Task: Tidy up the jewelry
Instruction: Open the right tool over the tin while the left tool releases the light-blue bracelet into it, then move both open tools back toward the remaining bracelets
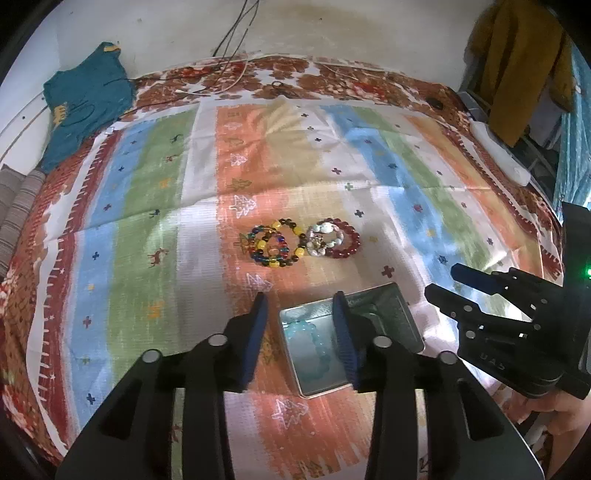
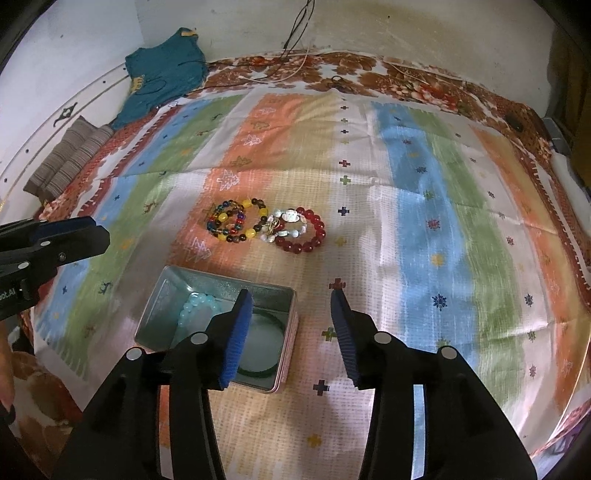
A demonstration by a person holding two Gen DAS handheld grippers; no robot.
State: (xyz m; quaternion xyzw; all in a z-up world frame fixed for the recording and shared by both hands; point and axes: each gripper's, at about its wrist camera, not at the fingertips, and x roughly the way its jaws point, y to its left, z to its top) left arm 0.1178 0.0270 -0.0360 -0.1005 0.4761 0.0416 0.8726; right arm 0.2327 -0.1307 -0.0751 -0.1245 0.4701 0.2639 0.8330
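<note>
- A big striped cloth [image 2: 424, 206] in blue, green, orange and white covers the bed; it has small crosses, trees and deer on it
- Under it lies a brown and white flowery bedsheet [image 1: 332, 79]; its edge shows at the far side
- A pale, stained wall [image 2: 406, 29] stands behind; thin dark wires [image 1: 236, 33] hang down it
- A crumpled teal shirt [image 1: 85, 99] lies in the far left corner; a grey striped pillow [image 2: 70, 158] sits near it
- A mustard-yellow cloth [image 1: 517, 62] hangs at the right

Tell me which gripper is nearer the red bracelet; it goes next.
Right, by a little. The right gripper sits below the red bracelet; the left gripper is over the tin, further left.
</note>
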